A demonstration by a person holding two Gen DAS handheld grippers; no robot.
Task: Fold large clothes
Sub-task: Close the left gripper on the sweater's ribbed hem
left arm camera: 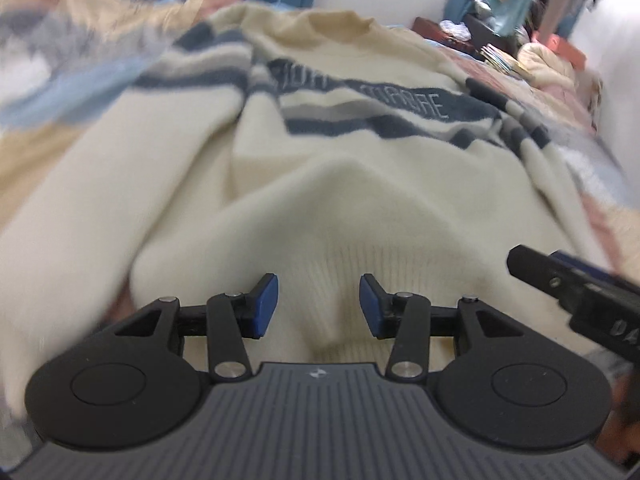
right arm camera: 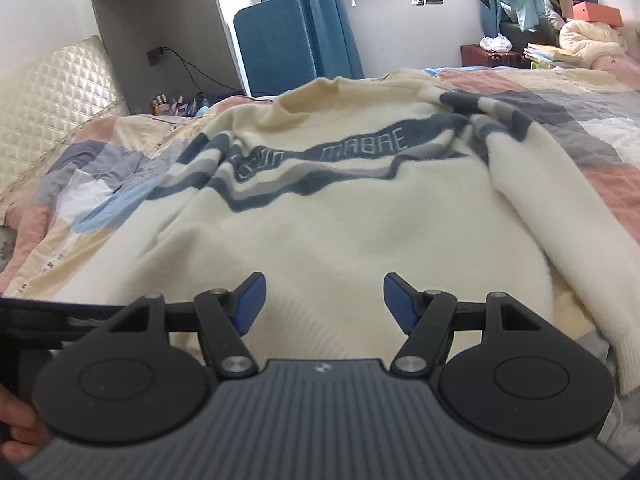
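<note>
A cream knitted sweater (right arm camera: 360,216) with navy and grey wavy stripes and lettering across the chest lies spread on the bed, collar at the far end. Its right sleeve (right arm camera: 532,200) is folded down along its side. My left gripper (left arm camera: 319,304) is open low over the ribbed hem (left arm camera: 316,264), with a small ridge of knit between its blue pads but not pinched. My right gripper (right arm camera: 324,300) is open over the same hem (right arm camera: 320,320), further right. One black finger (left arm camera: 536,264) of the right gripper shows at the edge of the left wrist view.
The sweater rests on a patchwork quilt (right arm camera: 580,120) in pink, blue and cream. A quilted headboard (right arm camera: 52,100) is at the left, a blue chair (right arm camera: 272,48) and curtains behind. Clutter and a cream bundle (right arm camera: 588,40) sit at the far right. A hand (right arm camera: 16,428) shows bottom left.
</note>
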